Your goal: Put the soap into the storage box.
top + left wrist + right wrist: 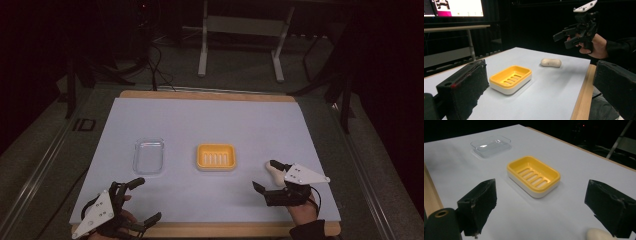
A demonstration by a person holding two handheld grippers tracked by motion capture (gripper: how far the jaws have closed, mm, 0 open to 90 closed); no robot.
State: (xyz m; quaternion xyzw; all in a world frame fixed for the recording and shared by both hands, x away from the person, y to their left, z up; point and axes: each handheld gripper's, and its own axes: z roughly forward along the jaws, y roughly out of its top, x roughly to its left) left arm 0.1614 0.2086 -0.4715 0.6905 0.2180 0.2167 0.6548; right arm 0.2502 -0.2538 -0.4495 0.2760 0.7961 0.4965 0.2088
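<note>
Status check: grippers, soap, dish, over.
Left gripper open, empty, near table edge. Right gripper open by the soap, not gripping. Yellow soap dish empty, clear lid beside it. Path clear.

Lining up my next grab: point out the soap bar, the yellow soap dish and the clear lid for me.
soap bar [551, 62], left gripper view, middle of its top.
yellow soap dish [216, 156], high view, slotted floor.
clear lid [490, 145], right gripper view, centre of its flat panel.
</note>
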